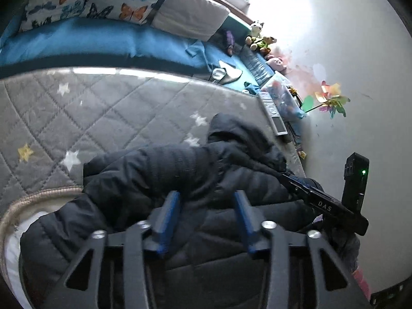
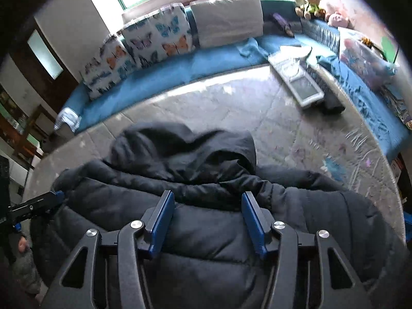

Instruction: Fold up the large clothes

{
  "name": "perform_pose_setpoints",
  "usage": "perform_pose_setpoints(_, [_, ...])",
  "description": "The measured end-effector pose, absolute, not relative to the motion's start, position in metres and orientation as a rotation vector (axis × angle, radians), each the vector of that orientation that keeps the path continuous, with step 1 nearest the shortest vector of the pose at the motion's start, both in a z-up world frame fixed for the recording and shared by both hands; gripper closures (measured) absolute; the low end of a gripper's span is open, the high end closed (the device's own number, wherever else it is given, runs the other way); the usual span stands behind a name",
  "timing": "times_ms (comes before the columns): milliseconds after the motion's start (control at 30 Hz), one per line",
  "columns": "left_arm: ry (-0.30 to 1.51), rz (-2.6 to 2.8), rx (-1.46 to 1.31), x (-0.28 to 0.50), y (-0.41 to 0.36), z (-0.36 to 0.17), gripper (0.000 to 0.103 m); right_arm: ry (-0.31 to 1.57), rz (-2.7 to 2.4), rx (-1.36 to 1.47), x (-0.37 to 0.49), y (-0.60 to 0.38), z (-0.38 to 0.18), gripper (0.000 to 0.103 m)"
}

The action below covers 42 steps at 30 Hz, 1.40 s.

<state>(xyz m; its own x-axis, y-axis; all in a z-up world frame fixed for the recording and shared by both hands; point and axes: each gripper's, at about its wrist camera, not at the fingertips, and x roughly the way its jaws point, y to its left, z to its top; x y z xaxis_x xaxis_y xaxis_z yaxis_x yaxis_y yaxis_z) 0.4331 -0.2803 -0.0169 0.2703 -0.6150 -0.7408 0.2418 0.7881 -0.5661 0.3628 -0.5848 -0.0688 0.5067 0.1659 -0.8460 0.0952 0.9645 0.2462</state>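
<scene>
A black hooded puffer jacket (image 1: 154, 170) (image 2: 206, 231) lies spread on the grey quilted bed (image 1: 103, 108), its hood (image 2: 185, 144) pointing toward the window bench. My left gripper (image 1: 207, 195) sits low on the jacket near a sleeve, with bunched fabric filling the narrow gap between its blue pads. My right gripper (image 2: 208, 195) hovers over the jacket's back just below the collar, its jaws standing apart over flat fabric. Each gripper shows in the other's view: the right gripper (image 1: 284, 176) touches the jacket's far edge, and the left gripper (image 2: 58, 195) is at the jacket's left edge.
A white handheld device (image 2: 303, 90) (image 1: 275, 118) lies on the quilt beyond the hood. Behind the bed runs a blue bench (image 2: 180, 69) with butterfly pillows (image 2: 159, 38), soft toys (image 2: 309, 5) and a toy bag. A white wall (image 1: 360, 51) with a pinwheel (image 1: 332, 100) borders the bed.
</scene>
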Motion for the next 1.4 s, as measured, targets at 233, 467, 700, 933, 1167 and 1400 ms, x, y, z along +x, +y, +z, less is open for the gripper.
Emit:
perform_pose_setpoints(233, [1.159, -0.621, -0.411, 0.434, -0.278, -0.022, 0.061, 1.023, 0.050, 0.218, 0.340, -0.576, -0.042, 0.043])
perform_pose_setpoints(467, [1.043, -0.591, -0.175, 0.377, -0.284, 0.023, 0.051, 0.988, 0.128, 0.086, 0.267, -0.546, -0.006, 0.043])
perform_pose_setpoints(700, [0.947, -0.567, -0.001, 0.302, -0.287, 0.034, 0.023, 1.038, 0.073, 0.028, 0.213, -0.539, -0.015, 0.041])
perform_pose_setpoints(933, [0.976, -0.531, 0.083, 0.274, -0.299, 0.007, 0.021, 1.011, -0.017, -0.010, 0.201, -0.532, -0.041, 0.032])
perform_pose_setpoints(1167, [0.964, -0.517, 0.093, 0.251, -0.296, 0.005, 0.008, 0.919, -0.009, 0.008, 0.176, -0.527, -0.022, 0.027])
perform_pose_setpoints(1400, [0.930, -0.506, 0.097, 0.225, -0.288, 0.011, 0.008, 0.834, -0.027, -0.021, 0.140, -0.513, -0.010, 0.012])
